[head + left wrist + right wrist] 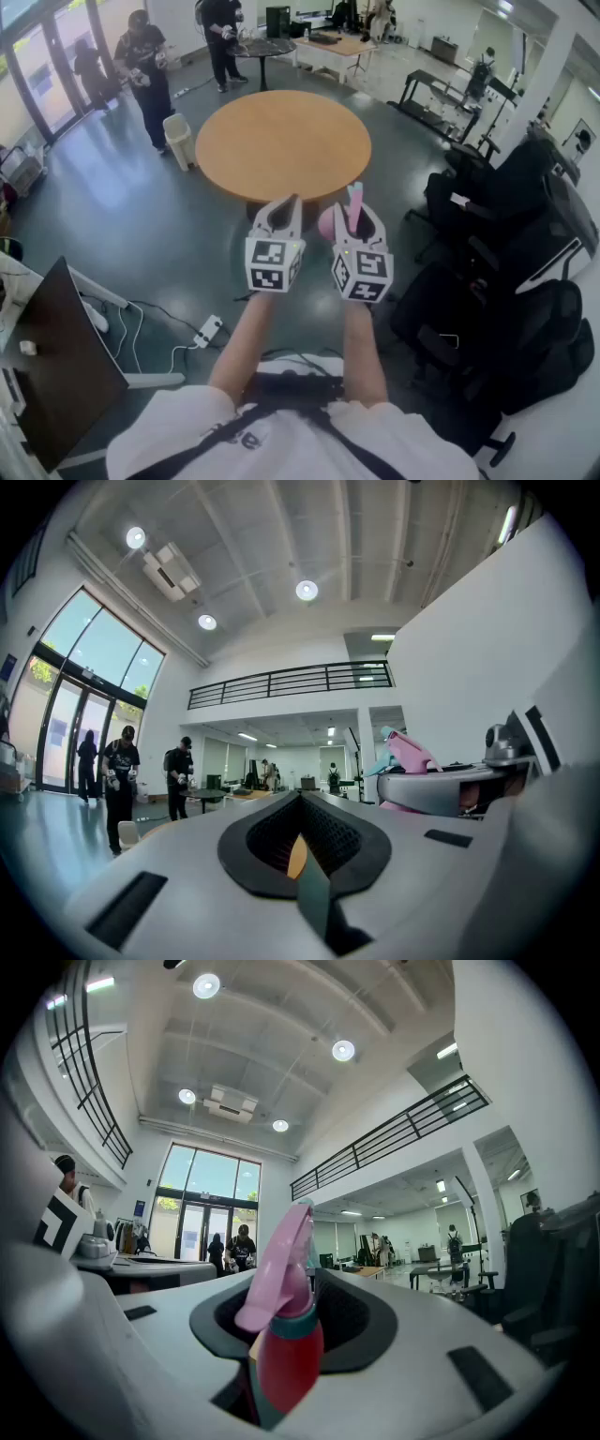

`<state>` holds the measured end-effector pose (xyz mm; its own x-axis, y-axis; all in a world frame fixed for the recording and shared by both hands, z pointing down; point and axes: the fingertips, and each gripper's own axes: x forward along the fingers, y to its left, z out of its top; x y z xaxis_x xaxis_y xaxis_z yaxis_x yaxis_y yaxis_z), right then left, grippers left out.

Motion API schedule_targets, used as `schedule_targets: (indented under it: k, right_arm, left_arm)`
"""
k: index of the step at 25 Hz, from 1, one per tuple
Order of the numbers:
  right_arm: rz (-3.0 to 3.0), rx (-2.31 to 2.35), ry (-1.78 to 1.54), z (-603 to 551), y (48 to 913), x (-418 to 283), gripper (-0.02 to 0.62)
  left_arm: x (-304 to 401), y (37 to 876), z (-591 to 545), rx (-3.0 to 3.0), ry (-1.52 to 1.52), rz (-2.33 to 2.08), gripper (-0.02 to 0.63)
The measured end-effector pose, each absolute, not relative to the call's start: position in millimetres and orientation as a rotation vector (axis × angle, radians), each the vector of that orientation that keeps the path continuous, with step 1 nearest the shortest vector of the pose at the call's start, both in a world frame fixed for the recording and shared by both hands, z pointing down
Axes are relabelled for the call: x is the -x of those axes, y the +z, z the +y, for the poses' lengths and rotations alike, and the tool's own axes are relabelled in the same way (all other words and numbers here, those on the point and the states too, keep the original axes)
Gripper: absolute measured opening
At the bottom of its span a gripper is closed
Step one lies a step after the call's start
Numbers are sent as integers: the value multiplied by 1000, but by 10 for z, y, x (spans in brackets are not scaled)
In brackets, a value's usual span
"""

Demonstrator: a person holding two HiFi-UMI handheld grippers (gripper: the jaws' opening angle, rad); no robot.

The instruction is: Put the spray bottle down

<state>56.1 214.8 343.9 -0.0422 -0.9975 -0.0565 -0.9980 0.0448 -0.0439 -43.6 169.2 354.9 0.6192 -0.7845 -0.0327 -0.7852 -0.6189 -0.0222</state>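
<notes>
A pink spray bottle [353, 210] with a pink trigger head and a teal collar stands upright between the jaws of my right gripper [357, 212], which is shut on its red-pink body [289, 1358]. That gripper [286, 1335] is held level in the air, short of the round wooden table [281, 145]. My left gripper [292, 202] hovers beside it on the left, jaws together with nothing between them. From the left gripper view [302, 855], the bottle's head [411, 752] shows at the right, above the right gripper's body.
Black office chairs [506, 244] crowd the right side. A white bin [178, 139] stands by the table's left edge. Several people [145, 70] stand at the back left. A dark-topped desk [56, 356], a power strip [208, 330] and cables lie at the lower left.
</notes>
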Motion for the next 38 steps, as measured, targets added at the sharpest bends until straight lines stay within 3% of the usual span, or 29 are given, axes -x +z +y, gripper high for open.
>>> schedule_targets:
  k: [20, 38]
  right_arm:
    - [2238, 2007, -137, 1955, 3677, -502, 163]
    - [2338, 1937, -91, 58, 3618, -622, 163]
  left_arm:
    - [591, 3916, 1670, 2888, -25, 1398, 11]
    - [260, 3756, -411, 2880, 43, 1408, 11]
